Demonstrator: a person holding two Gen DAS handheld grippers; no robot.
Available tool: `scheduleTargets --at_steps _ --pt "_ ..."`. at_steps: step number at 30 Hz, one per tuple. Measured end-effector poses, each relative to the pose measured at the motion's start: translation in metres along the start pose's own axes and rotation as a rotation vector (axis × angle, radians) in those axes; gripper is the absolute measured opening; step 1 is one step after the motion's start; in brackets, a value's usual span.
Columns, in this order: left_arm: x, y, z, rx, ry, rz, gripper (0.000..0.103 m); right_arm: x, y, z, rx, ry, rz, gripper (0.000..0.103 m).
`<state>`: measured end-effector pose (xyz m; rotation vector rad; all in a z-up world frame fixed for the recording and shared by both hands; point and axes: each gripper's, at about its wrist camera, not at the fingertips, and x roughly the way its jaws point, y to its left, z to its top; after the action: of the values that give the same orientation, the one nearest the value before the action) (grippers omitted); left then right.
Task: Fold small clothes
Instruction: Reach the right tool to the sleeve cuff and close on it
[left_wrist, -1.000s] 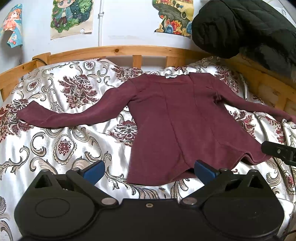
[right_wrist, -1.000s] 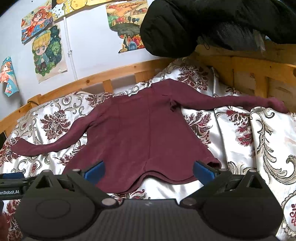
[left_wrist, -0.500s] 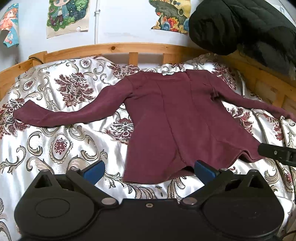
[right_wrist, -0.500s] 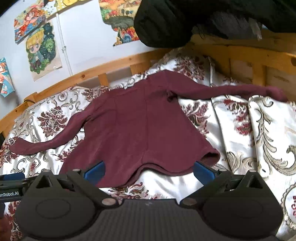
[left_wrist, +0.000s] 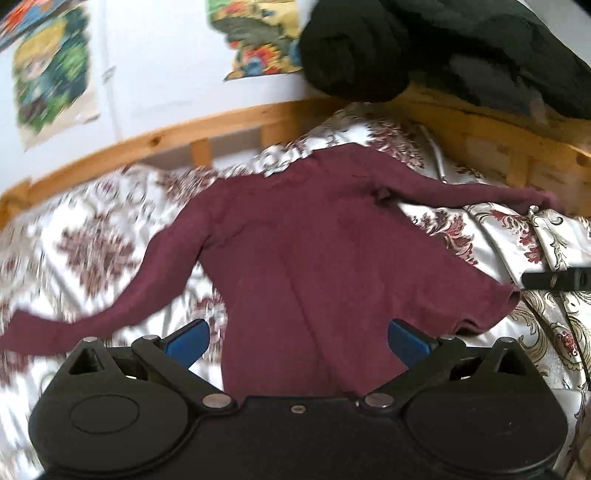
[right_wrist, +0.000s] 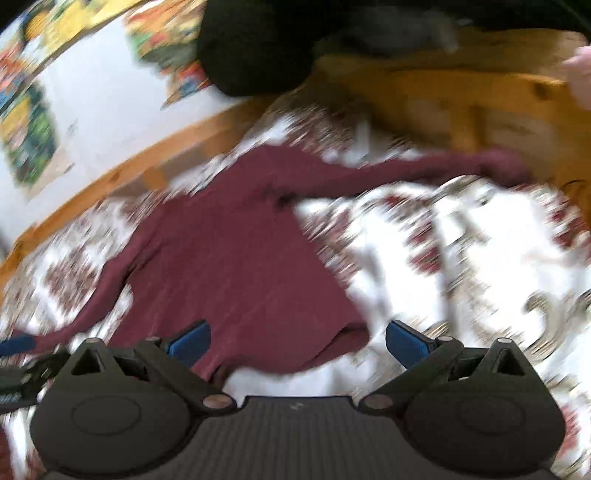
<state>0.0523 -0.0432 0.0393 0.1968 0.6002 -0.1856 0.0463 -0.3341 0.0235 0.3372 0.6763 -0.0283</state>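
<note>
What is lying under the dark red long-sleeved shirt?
The dark red shirt lies spread flat on a white bedspread with a red floral pattern. The part of the bedspread directly beneath it is covered, so anything else there cannot be seen.

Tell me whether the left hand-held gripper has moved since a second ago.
Yes. The left hand-held gripper has swung right and closer: the wooden bed rail now tilts, and the maroon shirt hem runs under its open fingers.

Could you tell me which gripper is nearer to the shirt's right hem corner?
Right. The right gripper hovers open directly over that hem corner; the left gripper sits open over the hem's middle, further left.
</note>
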Motion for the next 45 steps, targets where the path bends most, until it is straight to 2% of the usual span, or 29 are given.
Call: scheduleTargets --at_steps 3,5,10,12,16,19,23,27,29,31,32,34,36,41,45 --pt "0.006 -0.012 0.027 0.135 0.004 0.002 0.102 0.001 -0.024 0.024 0.046 -0.070 -0.100 0.103" --pt "0.010 -0.018 0.042 0.189 0.009 0.019 0.102 0.003 -0.045 0.038 0.113 -0.132 -0.143 0.103" --pt "0.029 -0.032 0.072 0.177 0.042 -0.002 0.102 0.026 -0.103 0.073 0.346 -0.262 -0.181 0.103" --pt "0.039 -0.037 0.076 0.169 0.055 0.004 0.102 0.042 -0.112 0.085 0.348 -0.284 -0.222 0.103" --pt "0.061 -0.052 0.074 0.243 -0.016 0.090 0.102 0.076 -0.124 0.101 0.326 -0.288 -0.312 0.103" --pt "0.081 -0.059 0.067 0.267 -0.031 0.095 0.102 0.103 -0.144 0.112 0.410 -0.242 -0.342 0.103" --pt "0.114 -0.057 0.054 0.242 0.053 0.055 0.102 0.127 -0.156 0.111 0.515 -0.234 -0.374 0.103" --pt "0.140 -0.043 0.041 0.203 0.123 0.039 0.102 0.144 -0.162 0.104 0.547 -0.315 -0.380 0.101" --pt "0.148 -0.034 0.038 0.179 0.133 0.050 0.102 0.144 -0.160 0.095 0.549 -0.392 -0.379 0.092" --pt "0.152 -0.023 0.036 0.150 0.133 0.064 0.102 0.142 -0.158 0.090 0.553 -0.429 -0.372 0.073" --pt "0.153 -0.017 0.035 0.134 0.134 0.072 0.102 0.141 -0.156 0.089 0.550 -0.439 -0.370 0.067" --pt "0.152 -0.003 0.032 0.090 0.138 0.088 0.102 0.139 -0.150 0.086 0.501 -0.458 -0.397 0.036" --pt "0.149 0.010 0.026 0.052 0.152 0.101 0.102 0.135 -0.144 0.086 0.458 -0.477 -0.419 0.021" --pt "0.141 0.037 0.014 0.010 0.193 0.152 0.102 0.115 -0.101 0.090 0.238 -0.608 -0.421 0.015" --pt "0.137 0.056 0.013 -0.059 0.198 0.174 0.102 0.105 -0.045 0.089 -0.010 -0.715 -0.341 0.015"
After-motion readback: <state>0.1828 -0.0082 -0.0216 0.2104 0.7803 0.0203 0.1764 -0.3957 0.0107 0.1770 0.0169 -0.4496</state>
